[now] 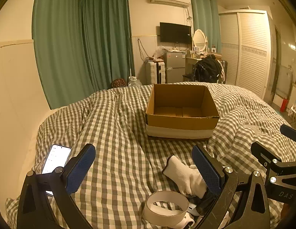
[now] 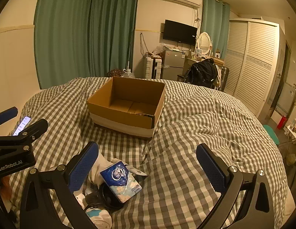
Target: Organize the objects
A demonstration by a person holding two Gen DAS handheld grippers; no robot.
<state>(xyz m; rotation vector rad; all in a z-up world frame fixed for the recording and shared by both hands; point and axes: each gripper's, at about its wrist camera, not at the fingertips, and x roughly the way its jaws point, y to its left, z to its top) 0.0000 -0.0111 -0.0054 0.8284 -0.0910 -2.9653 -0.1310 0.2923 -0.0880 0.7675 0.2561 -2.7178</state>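
Warm yellow ceiling light, glare top right; dim corners, heavy fisheye warp, pics sharp.

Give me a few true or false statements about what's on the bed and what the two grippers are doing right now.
1. The brown cardboard box holds nothing visible. True.
2. The left gripper is clamped on the white knitted glove. False: its jaws are open and the glove lies on the checked duvet.
3. The lit smartphone lies inside the box. False: it lies on the duvet, near the wall.
4. The right gripper is open. True.
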